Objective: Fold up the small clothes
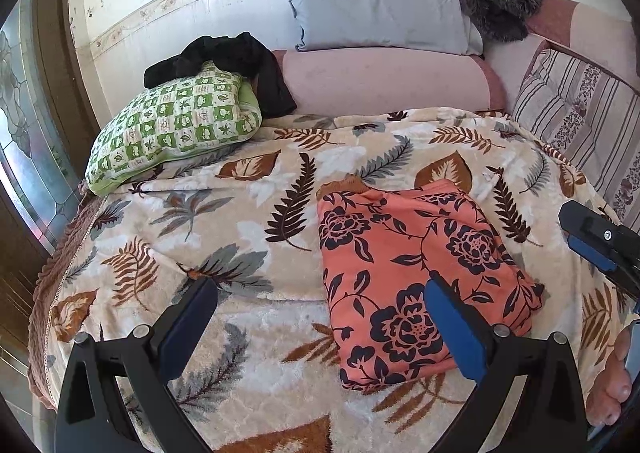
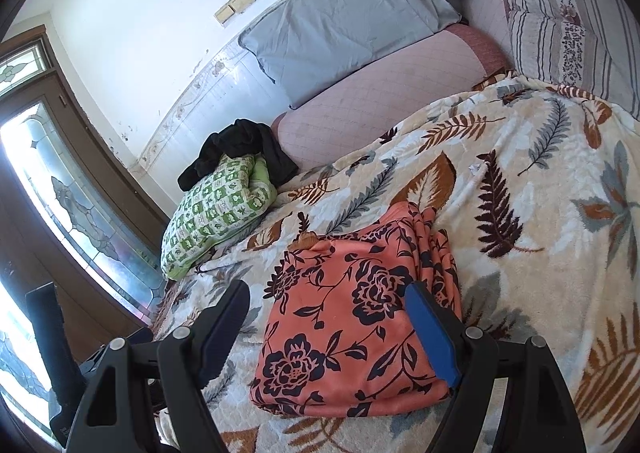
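Observation:
A folded orange garment (image 1: 412,273) with dark floral print lies flat on the leaf-patterned blanket (image 1: 240,213). My left gripper (image 1: 320,283) is open just above the blanket, its right finger over the garment's left part, nothing held. The right gripper (image 1: 592,241) shows at the right edge of the left wrist view. In the right wrist view the same garment (image 2: 352,325) lies between and just ahead of the right gripper's (image 2: 328,289) wide-open fingers, which hold nothing. Folded layers show along its right side.
A green checked pillow (image 1: 172,129) with a black cloth (image 1: 236,57) on it lies at the back left. A grey pillow (image 1: 376,1), pink bolster (image 1: 384,81) and striped cushion (image 1: 576,113) line the back. The bed's left edge faces a glass door (image 2: 60,181). A person's fingers (image 1: 612,385) show lower right.

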`<state>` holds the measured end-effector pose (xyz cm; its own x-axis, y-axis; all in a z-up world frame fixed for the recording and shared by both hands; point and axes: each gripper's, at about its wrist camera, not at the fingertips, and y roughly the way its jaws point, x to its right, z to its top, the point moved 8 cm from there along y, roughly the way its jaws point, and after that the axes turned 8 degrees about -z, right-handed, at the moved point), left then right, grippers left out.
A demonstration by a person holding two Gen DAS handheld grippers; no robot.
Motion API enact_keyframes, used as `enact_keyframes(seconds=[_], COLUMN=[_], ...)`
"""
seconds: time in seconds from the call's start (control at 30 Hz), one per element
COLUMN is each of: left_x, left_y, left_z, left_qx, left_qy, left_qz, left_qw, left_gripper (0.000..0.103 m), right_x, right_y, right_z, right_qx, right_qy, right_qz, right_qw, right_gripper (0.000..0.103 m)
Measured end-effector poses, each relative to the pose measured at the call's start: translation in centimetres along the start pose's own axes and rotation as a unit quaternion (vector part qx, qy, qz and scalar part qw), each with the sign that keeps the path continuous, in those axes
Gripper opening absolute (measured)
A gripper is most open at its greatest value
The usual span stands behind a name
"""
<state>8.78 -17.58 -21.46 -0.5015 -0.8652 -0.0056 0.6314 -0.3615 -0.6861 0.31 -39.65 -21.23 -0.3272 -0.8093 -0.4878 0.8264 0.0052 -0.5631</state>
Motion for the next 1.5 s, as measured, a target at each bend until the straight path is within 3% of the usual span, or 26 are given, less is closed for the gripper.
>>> enact_keyframes(seconds=[0.1,0.23,0.37,0.5,0.53,0.6,0.63,0.73,0.83,0.9,0.93,0.97,1.03,1.2,1.5], left_x=[-0.1,-0.3,-0.4,-0.5,-0.6,-0.6,-0.6,-0.8,-0.8,-0.8,-0.8,-0.8,-0.7,-0.4,-0.2], left_y=[0.1,0.4,0.5,0.6,0.6,0.7,0.7,0.7,0.6,0.6,0.6,0.6,0.5,0.3,0.5], left_z=[-0.1,-0.2,-0.3,-0.4,-0.4,-0.5,-0.5,-0.5,-0.5,-0.5,-0.5,-0.4,-0.3,0.0,-0.3], left_qx=[-0.002,-0.004,-0.007,-0.007,-0.008,-0.010,-0.010,-0.010,-0.010,-0.010,-0.009,-0.010,-0.009,-0.006,-0.010], left_qy=[0.000,-0.002,-0.004,-0.005,-0.005,-0.006,-0.006,-0.006,-0.006,-0.005,-0.004,-0.002,0.000,0.002,0.003], left_qz=[0.000,0.003,0.004,0.006,0.006,0.007,0.007,0.008,0.007,0.007,0.008,0.009,0.010,0.011,0.010], left_qw=[1.0000,1.0000,1.0000,0.9999,0.9999,0.9999,0.9999,0.9999,0.9999,0.9999,0.9999,0.9999,0.9999,0.9999,0.9999], left_gripper=[0.103,0.103,0.103,0.103,0.103,0.103,0.103,0.103,0.103,0.103,0.103,0.103,0.103,0.103,0.103], right_x=[-0.1,0.4,1.1,1.7,2.3,4.5,5.2,4.0,3.7,3.4,3.2,3.2,2.9,3.0,3.4], right_y=[0.3,1.4,2.3,4.1,5.2,8.3,8.8,7.6,6.4,5.3,4.6,4.0,3.0,3.8,3.4], right_z=[-0.1,-0.7,-1.4,-2.9,-3.7,-6.8,-7.4,-5.8,-4.9,-3.7,-2.9,-2.3,-1.3,-1.4,-1.4], right_qx=[-0.007,-0.030,-0.051,-0.099,-0.123,-0.215,-0.224,-0.181,-0.163,-0.129,-0.107,-0.086,-0.051,-0.072,-0.066], right_qy=[-0.007,-0.009,-0.005,-0.002,-0.004,-0.003,0.004,-0.007,0.022,0.028,0.025,0.025,0.028,0.043,0.050], right_qz=[0.002,-0.012,-0.032,-0.049,-0.069,-0.128,-0.138,-0.112,-0.075,-0.058,-0.057,-0.057,-0.050,-0.046,-0.047], right_qw=[1.000,0.999,0.998,0.994,0.990,0.968,0.965,0.977,0.984,0.990,0.992,0.994,0.997,0.995,0.995], right_gripper=[0.068,0.042,0.040,0.039,0.039,0.039,0.036,0.036,0.039,0.039,0.045,0.073,0.082,0.082,0.082])
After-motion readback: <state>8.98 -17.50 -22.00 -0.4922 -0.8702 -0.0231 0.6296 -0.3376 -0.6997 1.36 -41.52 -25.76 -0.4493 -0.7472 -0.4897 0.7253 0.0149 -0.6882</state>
